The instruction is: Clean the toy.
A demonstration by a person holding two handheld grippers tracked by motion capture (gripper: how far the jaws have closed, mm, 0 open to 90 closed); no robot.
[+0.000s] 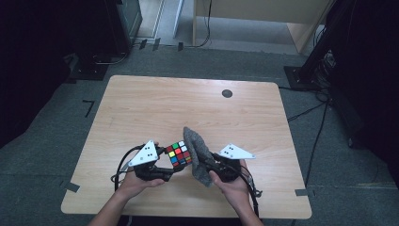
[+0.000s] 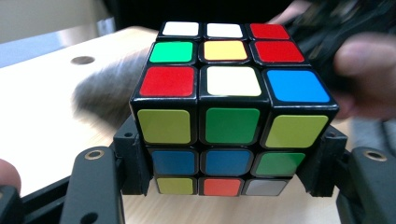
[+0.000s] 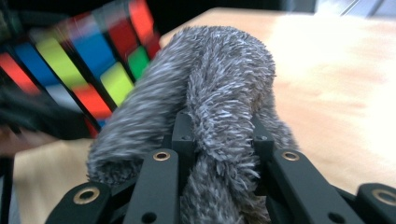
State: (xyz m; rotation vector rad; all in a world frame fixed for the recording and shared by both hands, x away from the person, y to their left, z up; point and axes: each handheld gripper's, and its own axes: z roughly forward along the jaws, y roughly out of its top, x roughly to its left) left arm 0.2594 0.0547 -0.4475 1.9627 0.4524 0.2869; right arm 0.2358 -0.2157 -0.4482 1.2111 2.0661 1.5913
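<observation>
A scrambled colour cube (image 1: 179, 154) is clamped between the jaws of my left gripper (image 1: 170, 165), just above the wooden table (image 1: 141, 108) near its front edge. In the left gripper view the cube (image 2: 229, 112) fills the middle, with both black fingers (image 2: 130, 161) pressed on its lower sides. My right gripper (image 1: 203, 165) is shut on a grey fluffy cloth (image 1: 197, 155), which stands bunched up against the cube's right side. In the right gripper view the cloth (image 3: 210, 107) bulges out between the jaws, with the cube (image 3: 88, 60) blurred behind it at the left.
A small dark round hole (image 1: 227, 93) sits in the tabletop at the far right. Cables (image 1: 313, 141) and dark equipment stands (image 1: 306, 70) lie on the floor to the right of the table. The far half of the tabletop is bare wood.
</observation>
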